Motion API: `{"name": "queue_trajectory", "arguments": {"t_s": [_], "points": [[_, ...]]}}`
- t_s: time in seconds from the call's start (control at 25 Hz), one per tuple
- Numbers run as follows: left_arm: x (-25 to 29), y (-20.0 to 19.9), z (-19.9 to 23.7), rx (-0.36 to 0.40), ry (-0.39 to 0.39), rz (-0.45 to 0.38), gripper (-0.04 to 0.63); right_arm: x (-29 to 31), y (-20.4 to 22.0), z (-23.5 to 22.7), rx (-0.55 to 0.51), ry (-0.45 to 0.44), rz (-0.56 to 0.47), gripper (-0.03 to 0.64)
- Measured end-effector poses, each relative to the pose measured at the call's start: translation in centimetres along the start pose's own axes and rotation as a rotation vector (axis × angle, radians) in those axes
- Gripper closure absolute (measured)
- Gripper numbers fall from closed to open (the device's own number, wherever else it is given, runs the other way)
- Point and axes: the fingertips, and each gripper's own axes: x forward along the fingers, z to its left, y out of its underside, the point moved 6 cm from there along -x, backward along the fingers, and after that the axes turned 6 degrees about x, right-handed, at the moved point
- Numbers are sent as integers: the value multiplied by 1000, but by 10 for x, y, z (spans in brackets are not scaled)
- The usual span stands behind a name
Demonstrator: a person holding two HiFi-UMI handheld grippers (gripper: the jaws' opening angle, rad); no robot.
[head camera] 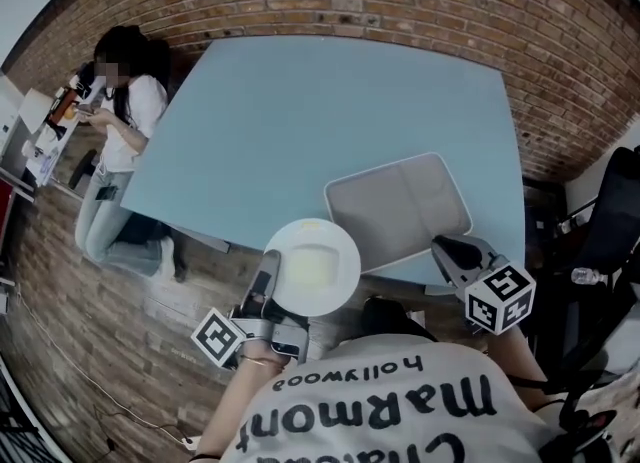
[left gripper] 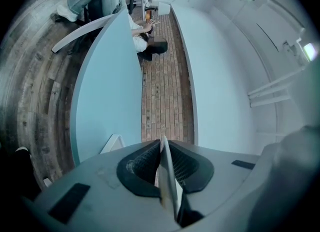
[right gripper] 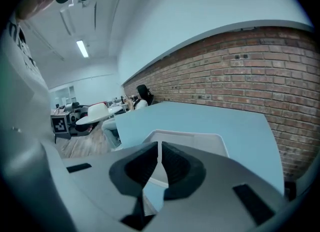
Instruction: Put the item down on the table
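Observation:
A round white plate hangs over the near edge of the light blue table, roughly level. My left gripper is shut on its left rim. In the left gripper view the plate shows edge-on as a thin white blade pinched between the black pads of that gripper. My right gripper sits at the near right corner of the table with its jaws shut on nothing. The right gripper view looks past that gripper toward the plate at left.
A pale grey rectangular tray lies on the table just right of the plate, also in the right gripper view. A person sits at the table's far left corner. A dark chair and a bottle stand at right. The floor is brick.

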Motion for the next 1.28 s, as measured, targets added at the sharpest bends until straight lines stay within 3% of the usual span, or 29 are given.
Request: {"name": "queue_trajectory", "arguments": {"t_s": [0.2, 0.44, 0.76, 1.28], "points": [[25, 2, -5, 27, 0, -25, 565, 9, -19, -33, 39, -8, -18, 601], [48, 3, 11, 115, -37, -31, 565, 29, -31, -60, 42, -49, -10, 601], [69, 11, 40, 135, -131, -8, 565, 63, -30, -78, 61, -123, 34, 601], [108, 23, 84, 141, -229, 76, 565, 104, -45, -108, 69, -162, 54, 601]]}}
